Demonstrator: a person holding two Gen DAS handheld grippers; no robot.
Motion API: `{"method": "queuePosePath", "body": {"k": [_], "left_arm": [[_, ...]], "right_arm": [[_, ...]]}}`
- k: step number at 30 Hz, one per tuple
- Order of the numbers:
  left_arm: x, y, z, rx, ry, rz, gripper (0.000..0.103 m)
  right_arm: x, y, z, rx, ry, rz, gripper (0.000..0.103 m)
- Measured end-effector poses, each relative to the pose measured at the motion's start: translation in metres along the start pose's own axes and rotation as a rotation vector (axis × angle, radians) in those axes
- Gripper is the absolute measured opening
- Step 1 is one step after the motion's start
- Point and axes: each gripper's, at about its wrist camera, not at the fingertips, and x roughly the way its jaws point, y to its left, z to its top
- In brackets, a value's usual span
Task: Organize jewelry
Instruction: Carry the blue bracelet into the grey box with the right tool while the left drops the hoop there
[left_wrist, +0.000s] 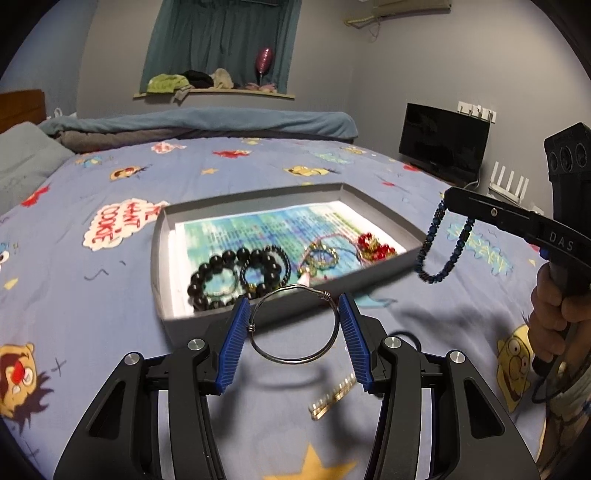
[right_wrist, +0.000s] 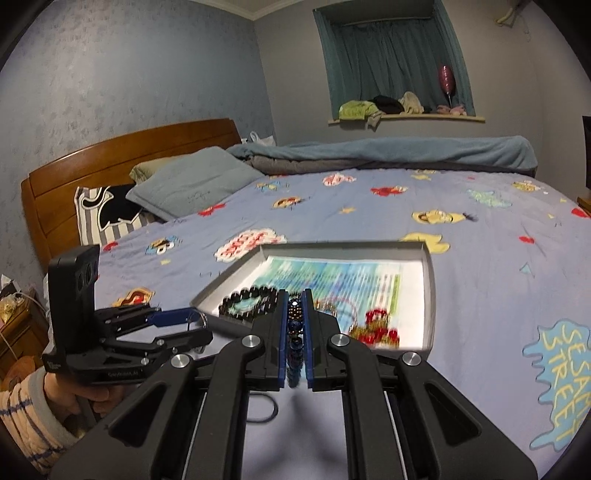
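- Silver wire bangle (left_wrist: 294, 325) sits between my left gripper (left_wrist: 294, 339) pads, jaws clamped on it at both sides; ring stands roughly upright, wire twists visible at upper right and lower left.
- Left gripper holds the bangle just at the near edge of the grey tray (left_wrist: 373, 199), above the bedspread.
- My right gripper (right_wrist: 294, 339) has its jaws squeezed together on a dark blue beaded bracelet (right_wrist: 294, 332); in the left wrist view the bracelet (left_wrist: 441, 243) hangs as a loop below the fingertips, just off the tray's right wall.
- Inside the tray: black bead bracelets (left_wrist: 236, 275) at the near left, a thin multicolour bracelet (left_wrist: 321, 254) mid, red bead piece (left_wrist: 375, 247) at the right. Blurred, can't tell finer detail.
- Tray floor is lined with a printed blue-green sheet (left_wrist: 266, 225); tray walls are low, matte grey, rectangular.
- Small gold-toned ribbed piece (left_wrist: 332, 400) lies on the bedspread under my left gripper, apart from the tray.
- Black hair-tie-like loop (right_wrist: 267, 408) lies on the bedspread below the right gripper.
- Surface is a bed with a blue cartoon-print bedspread (right_wrist: 480, 295), soft and slightly wrinkled.
- Room: wooden headboard (right_wrist: 122, 166), grey-blue pillow (right_wrist: 195, 181), folded blue blanket (left_wrist: 207, 123) at the far edge, teal curtain (left_wrist: 221, 37) over a window ledge piled with clothes, dark monitor (left_wrist: 443, 142) by the wall.
- Gripper pads are ribbed blue, on black plastic fingers with metal pivots.
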Motion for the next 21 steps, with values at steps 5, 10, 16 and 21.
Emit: {"method": "queuePosePath", "body": {"k": [5, 10, 16, 21], "left_arm": [[0.005, 0.007, 0.014, -0.008, -0.021, 0.008, 0.051], [0.013, 0.018, 0.027, -0.019, -0.034, 0.021, 0.051], [0.025, 0.032, 0.040, -0.026, -0.034, 0.041, 0.051], [0.042, 0.044, 0.056, -0.036, -0.027, 0.050, 0.051]], "right_arm": [[0.009, 0.001, 0.012, -0.020, -0.025, -0.010, 0.007], [0.022, 0.003, 0.021, -0.042, -0.030, -0.013, 0.007], [0.046, 0.006, 0.026, -0.061, -0.011, -0.003, 0.007], [0.064, 0.005, 0.028, -0.064, 0.004, -0.003, 0.007]]}}
